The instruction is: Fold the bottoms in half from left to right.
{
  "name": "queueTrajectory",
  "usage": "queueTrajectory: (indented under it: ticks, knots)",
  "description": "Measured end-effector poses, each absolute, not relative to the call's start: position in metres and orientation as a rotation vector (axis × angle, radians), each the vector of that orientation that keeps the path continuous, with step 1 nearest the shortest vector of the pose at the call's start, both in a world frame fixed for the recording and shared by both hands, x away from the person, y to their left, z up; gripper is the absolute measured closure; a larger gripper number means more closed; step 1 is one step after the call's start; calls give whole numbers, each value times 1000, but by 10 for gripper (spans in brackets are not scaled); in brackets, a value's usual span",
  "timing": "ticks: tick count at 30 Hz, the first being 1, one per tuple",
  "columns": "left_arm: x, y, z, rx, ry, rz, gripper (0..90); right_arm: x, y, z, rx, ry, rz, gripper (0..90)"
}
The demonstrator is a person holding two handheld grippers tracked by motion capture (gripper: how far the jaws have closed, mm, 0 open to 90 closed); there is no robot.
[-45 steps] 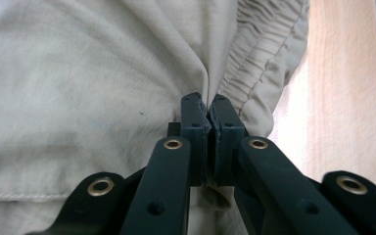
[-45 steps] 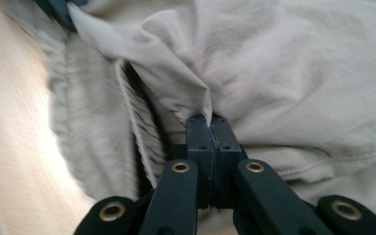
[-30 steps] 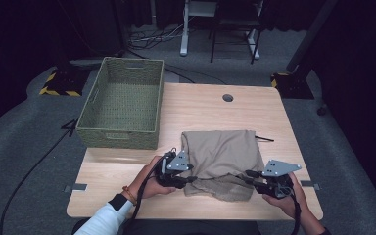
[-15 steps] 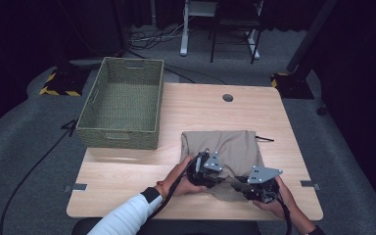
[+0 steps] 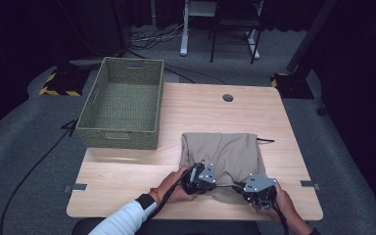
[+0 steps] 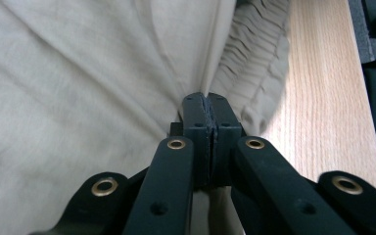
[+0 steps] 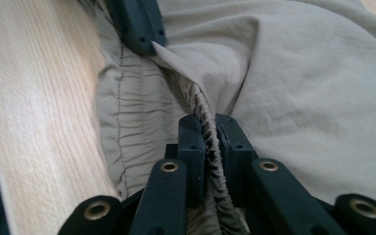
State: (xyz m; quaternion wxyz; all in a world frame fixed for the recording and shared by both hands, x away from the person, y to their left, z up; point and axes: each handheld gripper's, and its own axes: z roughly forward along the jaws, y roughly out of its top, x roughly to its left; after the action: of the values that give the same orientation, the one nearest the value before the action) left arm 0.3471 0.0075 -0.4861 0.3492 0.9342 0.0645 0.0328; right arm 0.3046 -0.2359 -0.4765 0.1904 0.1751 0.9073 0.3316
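A beige garment (image 5: 223, 152) with a gathered elastic waistband lies on the wooden table (image 5: 191, 112), right of centre. My left gripper (image 5: 214, 183) is at its near edge, shut on a fold of the cloth (image 6: 127, 73); its pads (image 6: 196, 117) meet with fabric pinched between them. My right gripper (image 5: 242, 188) faces it from the right, shut on the ruffled waistband (image 7: 210, 142). Both sets of jaws have just been closing on the fabric. The left gripper's jaws show at the top of the right gripper view, holding a peak of cloth (image 7: 176, 54).
An empty woven green basket (image 5: 122, 107) stands at the table's back left. A round cable hole (image 5: 227, 98) is near the far edge. A black drawstring (image 5: 267, 140) trails from the garment's right side. Bare wood (image 6: 323, 107) runs along the near edge.
Both grippers moved inward along the garment's near edge, toward each other and lower. Their jaws closed on the cloth, and the near edge is bunched between them.
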Motion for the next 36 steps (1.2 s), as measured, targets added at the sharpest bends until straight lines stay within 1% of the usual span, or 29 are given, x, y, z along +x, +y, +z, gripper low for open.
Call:
queueTrajectory:
  ticks: [1,2,4,5,6,7,8,9,10,12,13,14,15,17,21,25,28,33,36]
  knots:
    - [346,10,-484,2425,159,77,868,304,-237,-476,500,2549,945,809]
    - [344,13,-483,2427,147,82,835,304,-238,-476,501,2548,947,779]
    - [340,20,-479,2425,147,93,782,305,-242,-472,524,2568,992,688]
    - [337,24,-476,2412,144,101,731,304,-245,-468,515,2574,1017,662]
    - [334,30,-471,2393,139,116,682,302,-248,-463,512,2560,1042,615]
    - [332,37,-465,2368,150,128,659,300,-251,-456,509,2550,1082,584]
    - [331,43,-460,2346,168,137,615,299,-255,-449,511,2538,1131,561]
    - [329,50,-454,2319,204,161,546,298,-258,-442,520,2519,1155,528]
    - [330,58,-449,2285,238,182,498,298,-260,-435,529,2500,1160,489]
    - [336,70,-442,2216,340,226,437,300,-265,-426,562,2450,1188,437]
    - [339,73,-440,2195,388,244,379,304,-267,-422,604,2409,1169,405]
    - [343,73,-440,2171,439,245,340,307,-268,-420,636,2387,1166,389]
    - [347,72,-440,2168,457,237,329,311,-269,-418,679,2367,1187,371]
    - [353,64,-443,2210,447,263,300,320,-266,-416,712,2361,1189,368]
    - [362,43,-458,2306,411,254,366,341,-249,-423,778,2370,1146,391]
    - [362,33,-474,2370,389,216,422,355,-232,-447,781,2471,1008,383]
    - [360,33,-481,2387,394,194,422,350,-229,-458,735,2511,972,433]
    - [352,40,-491,2357,425,158,418,337,-235,-467,709,2537,972,445]
    - [342,43,-495,2335,452,131,419,327,-234,-475,668,2554,906,445]
